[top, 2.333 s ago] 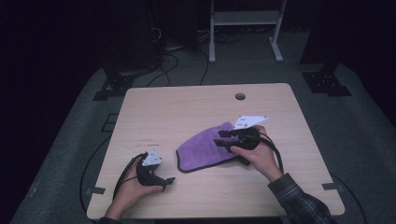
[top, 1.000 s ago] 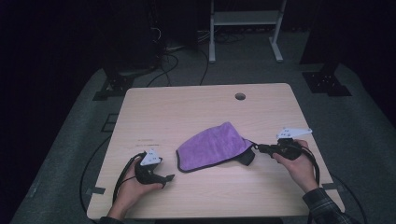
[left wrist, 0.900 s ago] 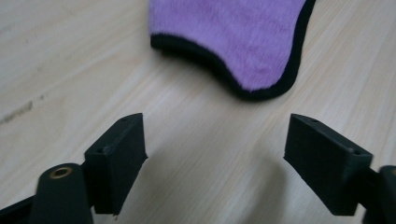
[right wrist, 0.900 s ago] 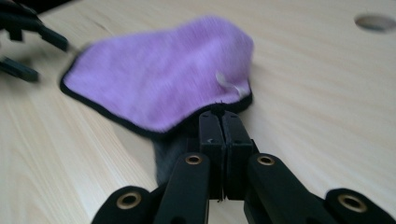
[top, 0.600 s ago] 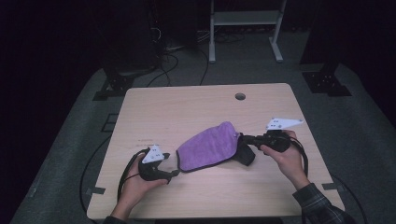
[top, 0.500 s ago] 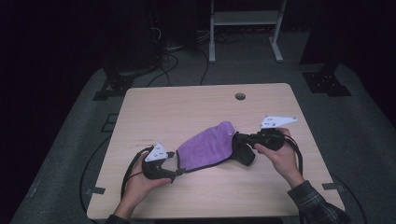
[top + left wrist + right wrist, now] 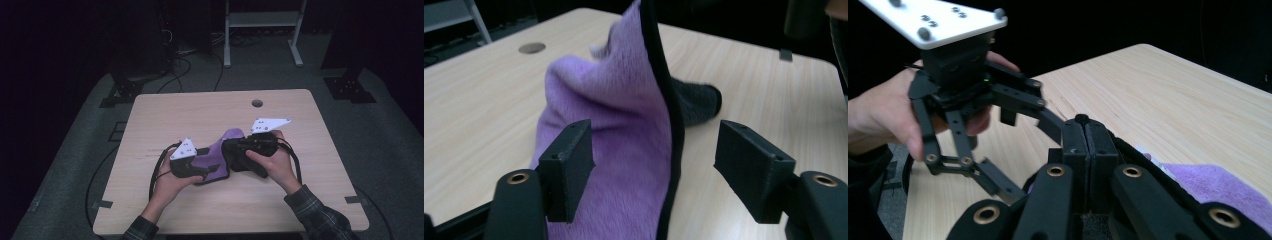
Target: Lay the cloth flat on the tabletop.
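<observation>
A purple cloth [image 7: 218, 151] with a black hem lies bunched at the middle of the wooden table [image 7: 200, 110]. My right gripper [image 7: 228, 150] comes in from the right and is shut on the cloth's hem, holding that edge up off the table. In the right gripper view its jaws [image 7: 1083, 132] are pressed together on the black hem, with purple pile [image 7: 1218, 187] below them. My left gripper [image 7: 211, 168] reaches in from the left. Its jaws [image 7: 661, 165] have just been closing and stand apart. The raised cloth [image 7: 624, 115] and its hem hang between them, and the pads do not press on it.
A round cable hole [image 7: 257, 103] sits near the table's far edge. A white metal stand [image 7: 260, 20] and cables are on the dark floor behind. A dark grey part of the cloth [image 7: 696, 102] rests on the wood past the raised fold.
Both hands came together at the table's middle. The right gripper drew the cloth's right edge leftward and up, bunching it. The left gripper moved right to the cloth and its jaws narrowed.
</observation>
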{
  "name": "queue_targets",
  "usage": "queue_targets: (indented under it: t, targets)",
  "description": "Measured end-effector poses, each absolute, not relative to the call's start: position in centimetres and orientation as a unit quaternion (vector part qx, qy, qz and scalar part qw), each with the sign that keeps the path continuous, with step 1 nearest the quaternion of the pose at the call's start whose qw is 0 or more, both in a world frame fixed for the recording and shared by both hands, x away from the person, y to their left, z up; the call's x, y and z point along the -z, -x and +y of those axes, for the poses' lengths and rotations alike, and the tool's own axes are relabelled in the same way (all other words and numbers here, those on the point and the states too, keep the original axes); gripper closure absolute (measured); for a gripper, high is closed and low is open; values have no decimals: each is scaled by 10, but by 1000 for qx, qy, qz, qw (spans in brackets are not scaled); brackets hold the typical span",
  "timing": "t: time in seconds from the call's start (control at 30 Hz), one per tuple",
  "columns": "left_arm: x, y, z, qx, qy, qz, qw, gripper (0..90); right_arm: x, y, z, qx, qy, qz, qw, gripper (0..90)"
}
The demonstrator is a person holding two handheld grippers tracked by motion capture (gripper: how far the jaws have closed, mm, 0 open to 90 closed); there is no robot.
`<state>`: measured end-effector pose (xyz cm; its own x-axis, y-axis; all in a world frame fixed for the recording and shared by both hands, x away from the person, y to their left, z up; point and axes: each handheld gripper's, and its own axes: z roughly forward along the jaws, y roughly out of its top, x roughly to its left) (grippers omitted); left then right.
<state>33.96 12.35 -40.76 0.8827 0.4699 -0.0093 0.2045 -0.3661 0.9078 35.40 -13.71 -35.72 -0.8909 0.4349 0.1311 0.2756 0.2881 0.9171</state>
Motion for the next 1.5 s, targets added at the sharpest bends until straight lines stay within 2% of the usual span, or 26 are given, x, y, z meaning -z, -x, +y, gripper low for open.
queue_targets:
  t: [0.2, 0.33, 0.57, 0.67, 0.73, 0.87, 0.93, 1.13, 1.43, 1.5]
  targets:
    - [400, -348, 110, -132, -815, 193, 530, 357, 357, -355, -130, -555, -216, 801, 66, 884]
    - [397, -355, 102, -124, -810, 202, 537, 425, 357, -354, -131, -555, -216, 800, 66, 884]
    - [399, -364, 101, -123, -797, 221, 548, 669, 357, -354, -134, -557, -218, 799, 65, 883]
    - [399, -367, 104, -125, -797, 231, 544, 808, 358, -355, -134, -558, -221, 798, 64, 881]
    - [399, -366, 104, -128, -796, 235, 543, 847, 359, -355, -135, -556, -219, 799, 63, 870]
    - [398, -366, 111, -132, -794, 247, 540, 859, 360, -356, -136, -558, -215, 799, 65, 806]
    - [398, -366, 118, -130, -793, 252, 540, 862, 360, -356, -143, -562, -219, 795, 70, 750]
    - [399, -369, 138, -128, -784, 268, 545, 862, 364, -357, -172, -552, -250, 790, 92, 667]
    - [396, -372, 168, -138, -777, 285, 544, 862, 403, -366, -225, -501, -329, 793, 114, 648]
    - [394, -373, 182, -145, -773, 294, 543, 863, 423, -371, -237, -477, -356, 796, 113, 643]
